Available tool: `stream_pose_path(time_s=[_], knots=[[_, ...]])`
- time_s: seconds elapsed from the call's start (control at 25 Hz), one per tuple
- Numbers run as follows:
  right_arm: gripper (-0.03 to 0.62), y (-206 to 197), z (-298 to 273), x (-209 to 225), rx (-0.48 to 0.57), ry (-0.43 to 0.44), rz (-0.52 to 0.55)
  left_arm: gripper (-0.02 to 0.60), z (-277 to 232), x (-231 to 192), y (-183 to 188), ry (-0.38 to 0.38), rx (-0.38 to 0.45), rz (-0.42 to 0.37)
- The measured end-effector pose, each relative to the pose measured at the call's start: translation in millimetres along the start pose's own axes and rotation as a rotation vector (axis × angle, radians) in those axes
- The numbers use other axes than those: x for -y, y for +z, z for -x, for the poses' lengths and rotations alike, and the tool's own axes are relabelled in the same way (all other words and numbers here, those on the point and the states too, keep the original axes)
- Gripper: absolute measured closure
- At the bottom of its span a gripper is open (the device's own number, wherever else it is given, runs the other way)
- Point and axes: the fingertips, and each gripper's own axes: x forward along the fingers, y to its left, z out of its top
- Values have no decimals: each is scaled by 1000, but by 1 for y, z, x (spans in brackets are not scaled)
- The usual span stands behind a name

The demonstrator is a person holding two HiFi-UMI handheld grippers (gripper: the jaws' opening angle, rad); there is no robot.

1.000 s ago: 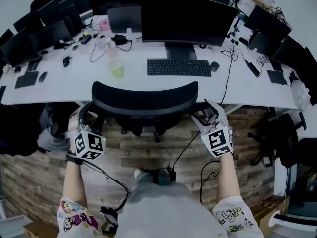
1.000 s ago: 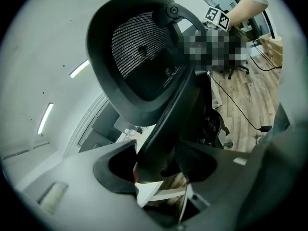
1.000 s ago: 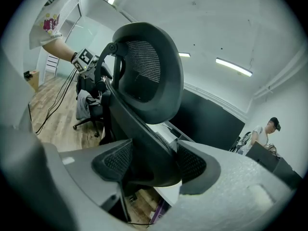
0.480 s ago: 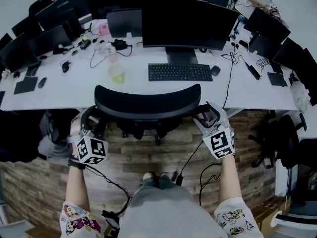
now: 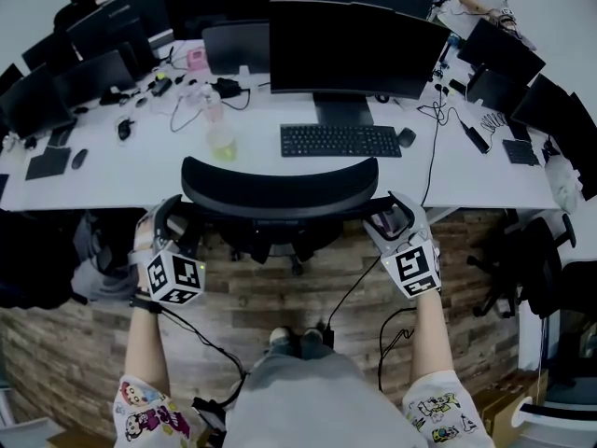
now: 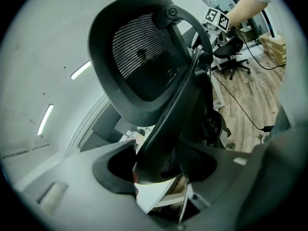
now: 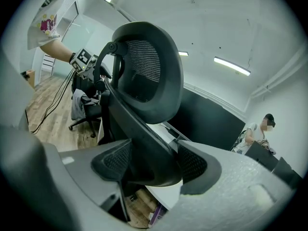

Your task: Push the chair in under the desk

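Note:
A black office chair [image 5: 280, 187] stands at the white desk [image 5: 140, 171], its curved backrest top over the desk's front edge. My left gripper [image 5: 173, 215] is shut on the left side of the chair's back frame. My right gripper [image 5: 387, 215] is shut on the right side. In the left gripper view the chair's mesh back [image 6: 144, 57] rises above, and its frame bar runs between the pads of the left gripper [image 6: 161, 160]. In the right gripper view the chair frame [image 7: 149, 66] fills the gap of the right gripper [image 7: 151, 165], with both pads against it.
On the desk are a keyboard [image 5: 340, 140], a mouse [image 5: 404, 136], a large monitor [image 5: 359, 49] and a clear bottle [image 5: 221, 124]. Cables [image 5: 359, 278] trail over the wooden floor. Another black chair [image 5: 522, 259] stands at the right. My feet [image 5: 298, 339] are behind the chair.
The chair has slid a little further in toward the desk, with both grippers still on its frame. My feet have stepped forward after it.

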Motion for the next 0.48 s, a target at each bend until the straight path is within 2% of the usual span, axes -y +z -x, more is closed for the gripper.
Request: stream_pose_path(time_s=[0.48], knots=[[290,4,-2,-3,0,-20,0,304,-6,-5,-4,5,12,2]])
